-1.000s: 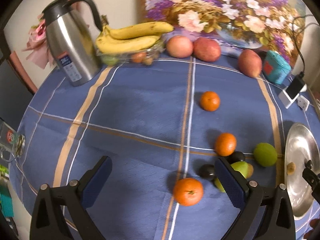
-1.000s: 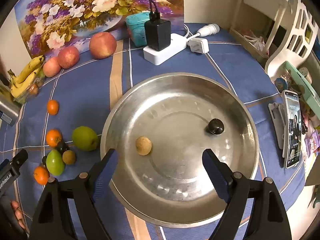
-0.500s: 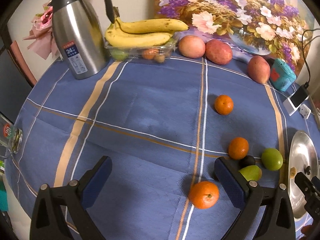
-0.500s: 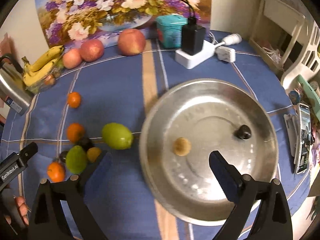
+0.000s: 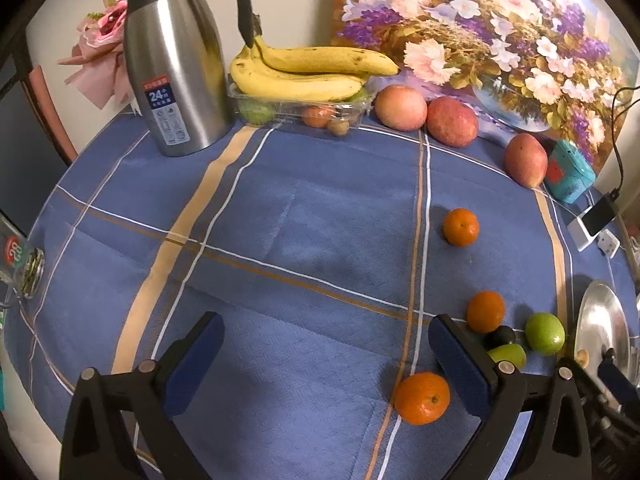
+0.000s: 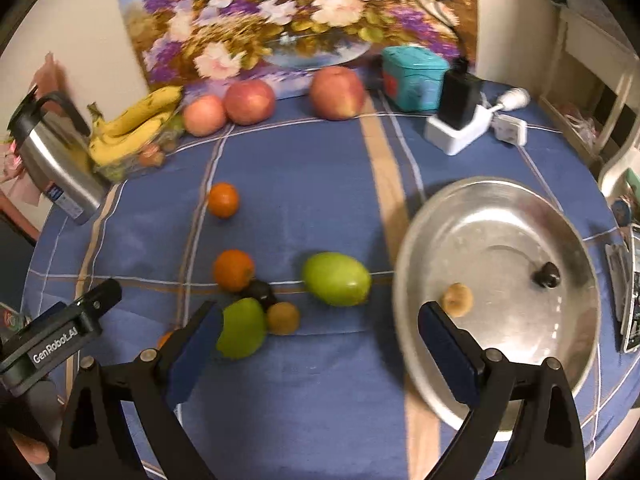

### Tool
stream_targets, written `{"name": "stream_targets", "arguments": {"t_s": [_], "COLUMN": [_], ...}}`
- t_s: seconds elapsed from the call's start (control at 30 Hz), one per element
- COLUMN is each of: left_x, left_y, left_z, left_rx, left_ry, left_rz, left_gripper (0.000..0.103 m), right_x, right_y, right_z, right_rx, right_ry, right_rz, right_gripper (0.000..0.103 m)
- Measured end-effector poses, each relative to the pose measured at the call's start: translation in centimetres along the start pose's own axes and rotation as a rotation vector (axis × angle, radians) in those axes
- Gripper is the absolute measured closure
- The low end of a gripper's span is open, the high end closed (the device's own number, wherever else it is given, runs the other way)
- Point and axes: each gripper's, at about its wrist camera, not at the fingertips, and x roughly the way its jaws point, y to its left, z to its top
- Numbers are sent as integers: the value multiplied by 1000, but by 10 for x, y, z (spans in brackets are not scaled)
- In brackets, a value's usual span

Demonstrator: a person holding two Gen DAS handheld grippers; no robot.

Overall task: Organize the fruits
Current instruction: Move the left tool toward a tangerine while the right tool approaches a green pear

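My right claw [image 6: 320,344] is spread wide and holds nothing; my left claw [image 5: 326,354] is just as wide, also bare. The right view is smeared with blur, so the steel plate [image 6: 560,380] has soft edges, and its near rim is cut by my right-hand finger. In it lie a small tan fruit [image 6: 457,299] and a dark round one [image 6: 546,274] — I cannot tell what kind either is. My left finger covers part of the green fruit [image 6: 242,328], and behind it only a sliver of an orange [image 6: 165,339] shows. A dark fruit [image 6: 262,291] sits wedged among the green one, a brown fruit [image 6: 283,318] and another orange [image 6: 233,270]. A second green fruit [image 6: 336,279] lies apart, nearer the plate. Farther back a lone orange [image 6: 223,199] sits on the blue cloth [image 6: 312,184]. Along the wall — bananas [image 5: 304,74] on a clear tray, three apples [image 5: 452,121], a steel jug [image 5: 176,64].
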Motion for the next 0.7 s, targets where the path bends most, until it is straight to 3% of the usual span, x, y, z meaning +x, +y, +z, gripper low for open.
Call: {"name": "stream_targets", "arguments": {"t_s": [0.37,0.7], "left_x": [20,40], "left_y": [7,9], "left_z": [-5,-8], "left_rx": [-17,-70], "left_ry": [96,174], "left_rz": [-28,-84], "left_gripper": [0,0], "right_x": [31,44], "right_y": [25,20], "right_z": [-9,-10], "right_rx": [9,75], "right_ry": [106,126], "right_rz": [49,69], "right_gripper": [5,6]}}
